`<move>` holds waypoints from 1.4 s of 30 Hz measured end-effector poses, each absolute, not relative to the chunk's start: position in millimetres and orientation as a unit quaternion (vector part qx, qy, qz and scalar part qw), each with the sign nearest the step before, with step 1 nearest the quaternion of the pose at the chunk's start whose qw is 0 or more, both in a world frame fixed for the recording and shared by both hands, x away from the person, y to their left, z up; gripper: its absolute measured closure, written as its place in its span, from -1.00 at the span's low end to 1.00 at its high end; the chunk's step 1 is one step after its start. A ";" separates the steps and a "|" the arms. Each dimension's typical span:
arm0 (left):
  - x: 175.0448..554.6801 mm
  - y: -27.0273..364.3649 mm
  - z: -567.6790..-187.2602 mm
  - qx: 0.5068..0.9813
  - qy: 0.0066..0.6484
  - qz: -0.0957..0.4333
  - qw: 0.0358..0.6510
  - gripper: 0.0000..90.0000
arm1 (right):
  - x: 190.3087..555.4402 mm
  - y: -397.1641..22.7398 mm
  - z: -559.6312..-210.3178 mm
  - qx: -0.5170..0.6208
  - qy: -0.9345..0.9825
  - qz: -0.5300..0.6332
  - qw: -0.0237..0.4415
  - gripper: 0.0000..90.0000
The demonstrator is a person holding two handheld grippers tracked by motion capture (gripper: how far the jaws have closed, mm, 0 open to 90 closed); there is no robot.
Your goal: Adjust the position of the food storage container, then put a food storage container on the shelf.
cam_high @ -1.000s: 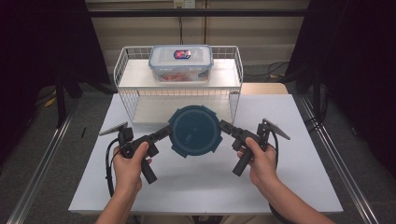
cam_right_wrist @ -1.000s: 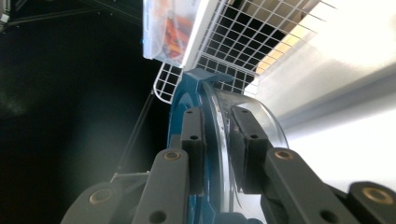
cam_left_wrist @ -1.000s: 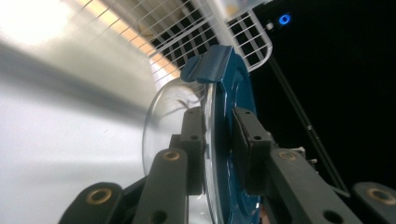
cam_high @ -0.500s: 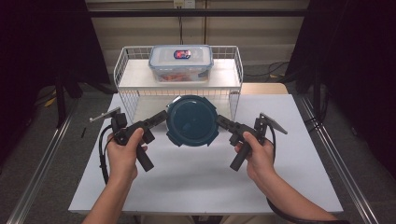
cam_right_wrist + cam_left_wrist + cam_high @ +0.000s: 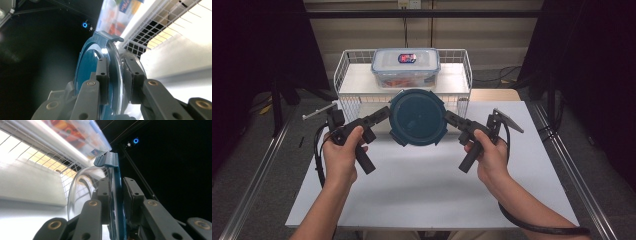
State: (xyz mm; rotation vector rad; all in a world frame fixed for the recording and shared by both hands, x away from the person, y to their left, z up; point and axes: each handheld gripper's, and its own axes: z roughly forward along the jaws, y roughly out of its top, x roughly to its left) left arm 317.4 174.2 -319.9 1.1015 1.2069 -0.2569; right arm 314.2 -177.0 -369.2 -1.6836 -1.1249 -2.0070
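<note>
The left tongs [image 5: 382, 116] are clenched on the rim of a round dark-teal container with a clear bowl and small latch tabs around its lid [image 5: 418, 117], gripping it at its nine o'clock edge. In the left gripper view the two black jaws press on either side of the teal rim [image 5: 115, 195], with a latch tab standing just above them.

The right tongs [image 5: 451, 120] are clenched on the same container at its three o'clock edge. In the right gripper view the jaws pinch the rim [image 5: 110, 72] from both faces, the teal lid on one side and the clear bowl on the other.

The container hangs between the two tongs above the white tabletop [image 5: 422, 190], lifted clear of it, its lid facing the high camera. A hand holds each gripper: the left hand [image 5: 343, 156] at seven o'clock from the container, the right hand [image 5: 490, 156] at five o'clock. A black cable trails from each gripper toward six o'clock.

At twelve o'clock from the container, just behind it, stands a white wire basket shelf [image 5: 347, 75]. On top of the shelf rests a clear rectangular plastic food box with a snap-on lid and colourful contents [image 5: 406, 66]. Dark curtains hang at nine and three o'clock.
</note>
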 end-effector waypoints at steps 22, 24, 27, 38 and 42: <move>338.2 170.0 -280.6 0.484 0.515 -0.114 0.699 0.71 | 335.4 -181.3 -328.0 -0.563 -0.375 -0.723 0.140 0.69; 340.0 169.0 -277.6 0.483 0.516 -0.108 0.699 0.71 | 337.1 -181.4 -325.2 -0.562 -0.370 -0.727 0.137 0.69; 342.6 169.0 -274.6 0.482 0.513 -0.108 0.702 0.71 | 339.6 -182.0 -319.3 -0.560 -0.369 -0.729 0.134 0.69; 353.8 165.2 -264.7 0.474 0.509 -0.121 0.709 0.71 | 350.2 -185.3 -301.2 -0.552 -0.358 -0.743 0.122 0.70; 360.0 164.9 -260.4 0.467 0.510 -0.122 0.712 0.71 | 358.3 -184.6 -291.7 -0.555 -0.356 -0.742 0.119 0.70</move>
